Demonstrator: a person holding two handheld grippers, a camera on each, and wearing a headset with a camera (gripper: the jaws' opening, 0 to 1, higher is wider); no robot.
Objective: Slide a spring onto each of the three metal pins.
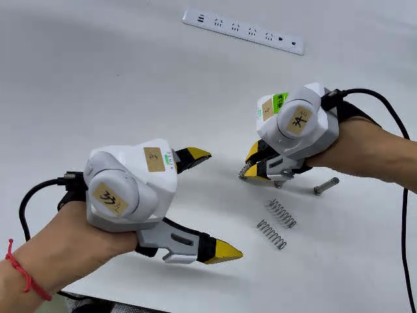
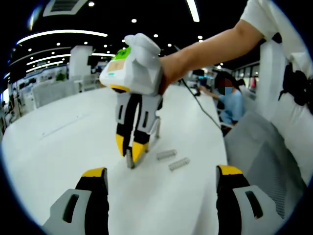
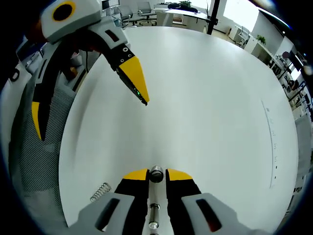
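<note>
white table (image 1: 98,78) fills most of the head view. left gripper (image 1: 224,203) is at near left, jaws spread wide w/ nothing between them, hovering apart from the work. right gripper (image 1: 253,163) is further right, jaws nipped narrow on a metal pin (image 3: 155,173) (its round end pokes out between the yellow tips in the right gripper view), tips down close to the table. power strip (image 1: 242,30) lies at the far side, well apart from everything. second pin (image 1: 326,186) lies flat just right of the right gripper. 3rd pin: can't tell where it is. springs are all loose on the table: far spring (image 1: 281,213) and near spring (image 1: 271,234) lie side by side on the near side of the right gripper, and third spring (image 3: 100,192) sits just beside its jaws, apart from the held pin afaict. progress, my read: early, no pin wears a spring yet, so all three are left to do, w/ one pin gripped ready for its spring
</note>
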